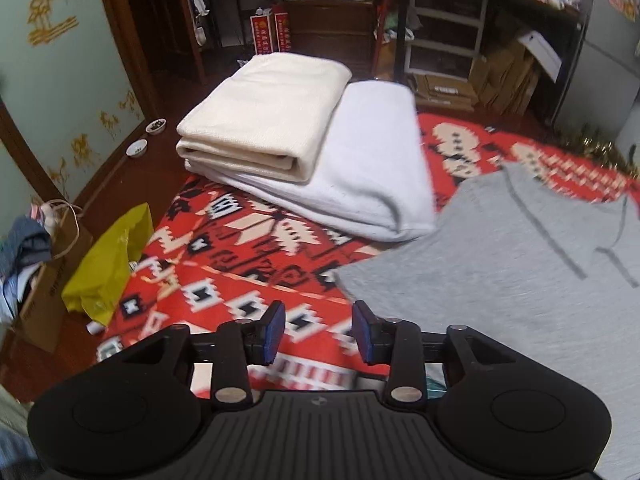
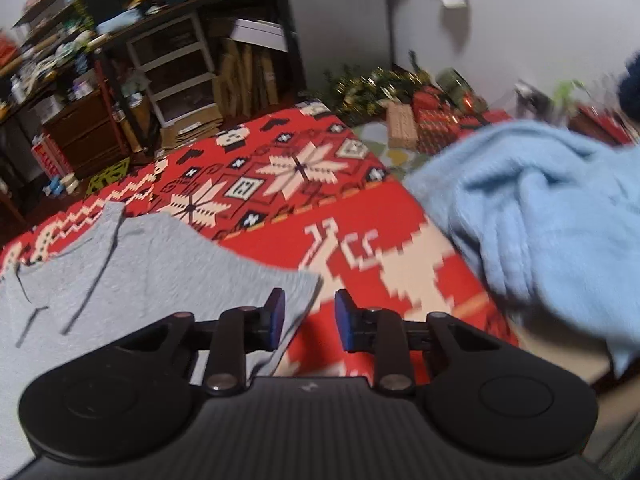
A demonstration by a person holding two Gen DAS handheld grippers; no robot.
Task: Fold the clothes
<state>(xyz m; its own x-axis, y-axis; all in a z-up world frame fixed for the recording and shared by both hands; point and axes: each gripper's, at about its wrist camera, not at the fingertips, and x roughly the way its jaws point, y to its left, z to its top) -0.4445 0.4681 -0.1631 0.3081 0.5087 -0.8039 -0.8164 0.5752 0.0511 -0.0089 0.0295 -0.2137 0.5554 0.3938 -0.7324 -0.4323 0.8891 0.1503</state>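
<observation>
Two folded pieces [image 1: 280, 136] sit stacked at upper centre, while the grey shirt [image 1: 520, 280] lies flat and a blue garment [image 2: 540, 216] waits unfolded, both grippers' jaws wide and empty.

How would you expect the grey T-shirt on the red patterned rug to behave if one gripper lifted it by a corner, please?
The grey T-shirt lies flat and thin on the rug, so it would probably hang limp rather than hold its shape. It looks like light knit, likely easy to lift. Pushed instead, it would probably bunch up on the rug rather than slide.
</observation>
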